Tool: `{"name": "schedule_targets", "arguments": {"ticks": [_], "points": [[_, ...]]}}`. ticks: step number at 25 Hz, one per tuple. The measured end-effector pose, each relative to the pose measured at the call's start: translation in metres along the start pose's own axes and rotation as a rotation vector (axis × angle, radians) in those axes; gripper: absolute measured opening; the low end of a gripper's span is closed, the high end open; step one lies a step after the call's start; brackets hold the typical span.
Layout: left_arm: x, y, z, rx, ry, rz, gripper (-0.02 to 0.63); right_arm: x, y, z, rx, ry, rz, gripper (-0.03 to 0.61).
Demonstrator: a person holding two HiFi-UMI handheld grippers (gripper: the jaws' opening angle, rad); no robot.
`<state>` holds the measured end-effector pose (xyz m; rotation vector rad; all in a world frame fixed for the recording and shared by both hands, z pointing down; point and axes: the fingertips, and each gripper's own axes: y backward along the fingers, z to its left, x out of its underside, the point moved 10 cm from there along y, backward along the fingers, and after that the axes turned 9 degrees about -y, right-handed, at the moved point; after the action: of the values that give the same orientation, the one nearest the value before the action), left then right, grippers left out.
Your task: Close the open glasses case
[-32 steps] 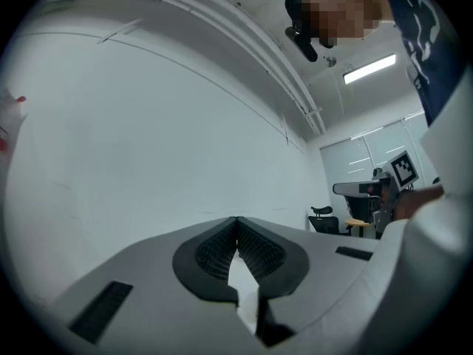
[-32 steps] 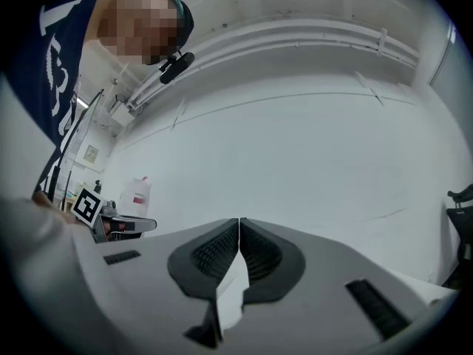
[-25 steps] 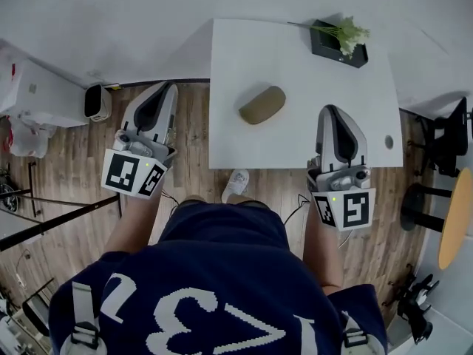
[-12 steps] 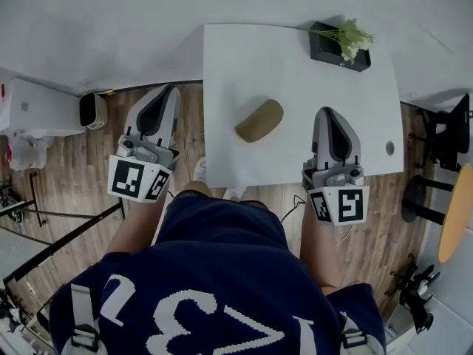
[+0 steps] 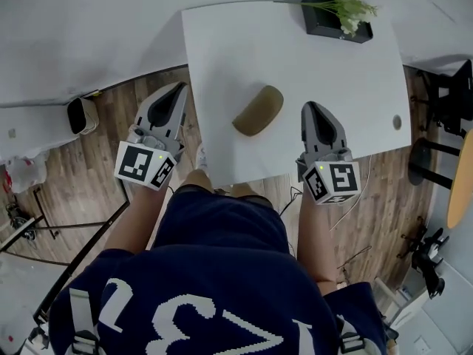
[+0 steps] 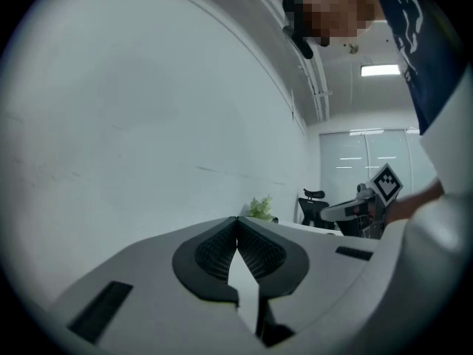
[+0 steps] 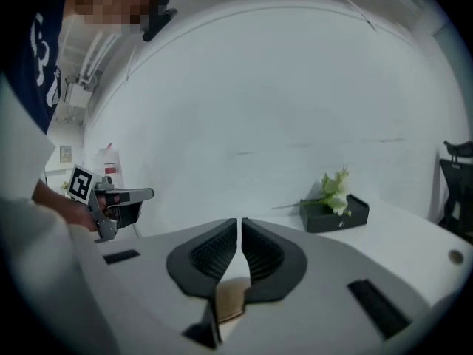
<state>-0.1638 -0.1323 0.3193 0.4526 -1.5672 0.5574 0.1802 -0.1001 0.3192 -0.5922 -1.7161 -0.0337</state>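
An olive-brown glasses case (image 5: 258, 110) lies slantwise near the front of the white table (image 5: 244, 43). From above it is a smooth rounded oblong with no raised lid showing. My right gripper (image 5: 309, 106) is over the table just right of the case and apart from it. Its jaws are beginning to part, with only a hairline slit at the tips (image 7: 240, 220) and nothing between them. A tan patch of the case (image 7: 230, 302) shows below them. My left gripper (image 5: 179, 87) hangs beyond the table's left edge over the wooden floor, shut and empty (image 6: 237, 219).
A black tray holding a green and white plant (image 5: 336, 17) stands at the table's far right. A round hole (image 5: 397, 122) is near the table's right edge. A black chair (image 5: 451, 95) stands to the right, and a small white bin (image 5: 77, 115) to the left.
Both grippers have come down and moved forward, the right one further over the table beside the case. The case has not moved on the table.
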Motion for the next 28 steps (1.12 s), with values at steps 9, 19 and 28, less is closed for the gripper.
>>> {"name": "schedule_targets", "arguments": {"ticks": [9,19,28], "points": [[0.066,-0.039,-0.029,0.263,0.130,0.100,0.012,0.085,-0.037,-0.029,-0.023,-0.453,0.193,0.140],[0.137,-0.072,-0.062,0.467,0.253,0.408,0.014,0.128,-0.062,-0.058,0.005,-0.670,0.310,0.114],[0.152,-0.078,-0.074,0.688,0.302,0.647,0.012,0.115,-0.105,-0.046,-0.184,-0.535,0.427,0.040]]}}
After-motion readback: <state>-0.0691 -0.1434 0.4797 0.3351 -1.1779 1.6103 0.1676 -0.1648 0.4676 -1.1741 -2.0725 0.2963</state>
